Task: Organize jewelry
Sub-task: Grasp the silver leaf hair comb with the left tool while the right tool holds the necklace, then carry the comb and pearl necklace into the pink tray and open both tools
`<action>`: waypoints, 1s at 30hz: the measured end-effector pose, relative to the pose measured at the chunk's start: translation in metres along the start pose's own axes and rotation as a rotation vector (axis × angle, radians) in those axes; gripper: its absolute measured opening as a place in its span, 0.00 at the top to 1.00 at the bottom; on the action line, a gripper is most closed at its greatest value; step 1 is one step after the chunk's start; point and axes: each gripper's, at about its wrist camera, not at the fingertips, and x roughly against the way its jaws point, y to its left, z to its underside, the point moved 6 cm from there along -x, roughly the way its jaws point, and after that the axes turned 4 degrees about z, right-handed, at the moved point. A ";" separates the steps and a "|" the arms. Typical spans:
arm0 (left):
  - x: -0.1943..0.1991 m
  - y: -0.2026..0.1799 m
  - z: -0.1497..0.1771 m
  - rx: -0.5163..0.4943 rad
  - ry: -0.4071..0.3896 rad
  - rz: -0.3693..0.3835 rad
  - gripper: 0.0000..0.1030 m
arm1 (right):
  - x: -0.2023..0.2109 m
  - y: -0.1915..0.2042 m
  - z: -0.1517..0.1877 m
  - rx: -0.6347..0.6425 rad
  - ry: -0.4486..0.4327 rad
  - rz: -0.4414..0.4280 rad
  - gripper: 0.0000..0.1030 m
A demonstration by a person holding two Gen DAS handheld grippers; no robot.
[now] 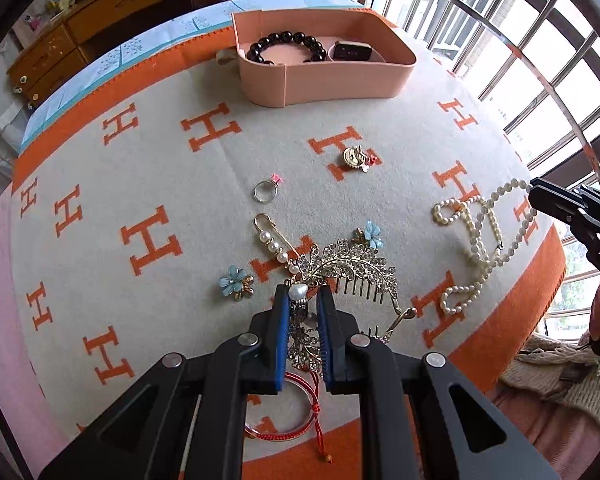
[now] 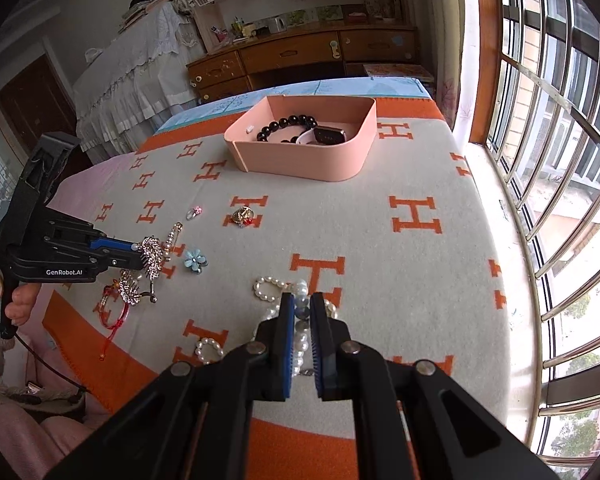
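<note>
**Two pieces boxed, most of the jewelry still on the blanket**

The pink rounded-rectangle storage box (image 2: 332, 168) at the far end of the bed holds only a bracelet of glossy black round beads (image 1: 286, 46) and a dark-faced watch on a pale strap (image 2: 328, 135). Everything else lies loose on the cream felt-like blanket patterned with orange H letters (image 1: 180, 184), so I judge the sorting to be at an early stage.

The left gripper (image 1: 303, 300) is pinched onto a gold, rhinestone-set leaf hair comb (image 1: 352, 264) at its pearl end, near the blanket's front edge. The right gripper (image 2: 301, 306) is closed on a long strand of small ivory pearls (image 1: 480, 240), apparently lifting a loop while the rest trails on the cloth; how firmly it grips is hard to tell.

Still to go:
- a plain silver ring with a pink stone (image 1: 266, 190)
- a gold safety-pin brooch strung with pearls (image 1: 274, 242)
- two pale-blue enamel flower pieces (image 1: 234, 286)
- a small gold round charm with red accents (image 1: 356, 158)
- a clear bangle wound with red cord (image 1: 296, 412)
</note>
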 end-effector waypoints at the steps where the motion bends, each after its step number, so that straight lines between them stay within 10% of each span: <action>1: 0.008 0.000 -0.003 0.006 -0.016 -0.005 0.89 | 0.005 0.003 -0.008 0.007 -0.015 -0.009 0.93; 18: 0.132 0.003 -0.144 0.094 -0.321 -0.164 0.89 | 0.077 0.013 -0.184 0.016 -0.274 -0.010 0.93; 30: 0.065 0.023 -0.210 0.189 -0.275 -0.175 0.89 | 0.036 -0.002 -0.252 -0.043 -0.264 0.042 0.93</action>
